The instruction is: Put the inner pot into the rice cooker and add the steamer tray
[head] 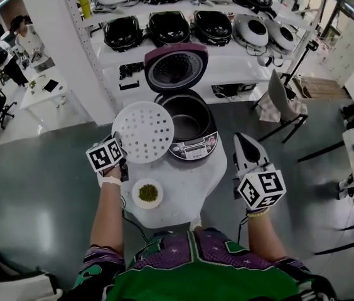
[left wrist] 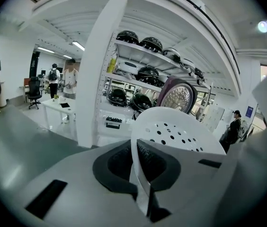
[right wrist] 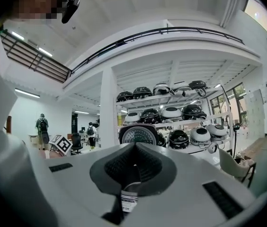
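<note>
My left gripper (head: 122, 153) is shut on the rim of the white perforated steamer tray (head: 143, 132), holding it in the air just left of the rice cooker (head: 190, 125). In the left gripper view the tray (left wrist: 171, 129) stands edge-on between the jaws, its holes facing up. The cooker's lid (head: 176, 67) is raised and the dark inner pot (head: 186, 115) sits inside the body. My right gripper (head: 245, 144) is shut with nothing in it, to the right of the cooker; in its own view the lid (right wrist: 137, 135) shows ahead.
A small white dish of green beans (head: 147, 193) lies on the round white table (head: 189, 180) near me. Behind the cooker, white shelves (head: 227, 49) carry several other rice cookers. A chair (head: 280, 102) stands at the right.
</note>
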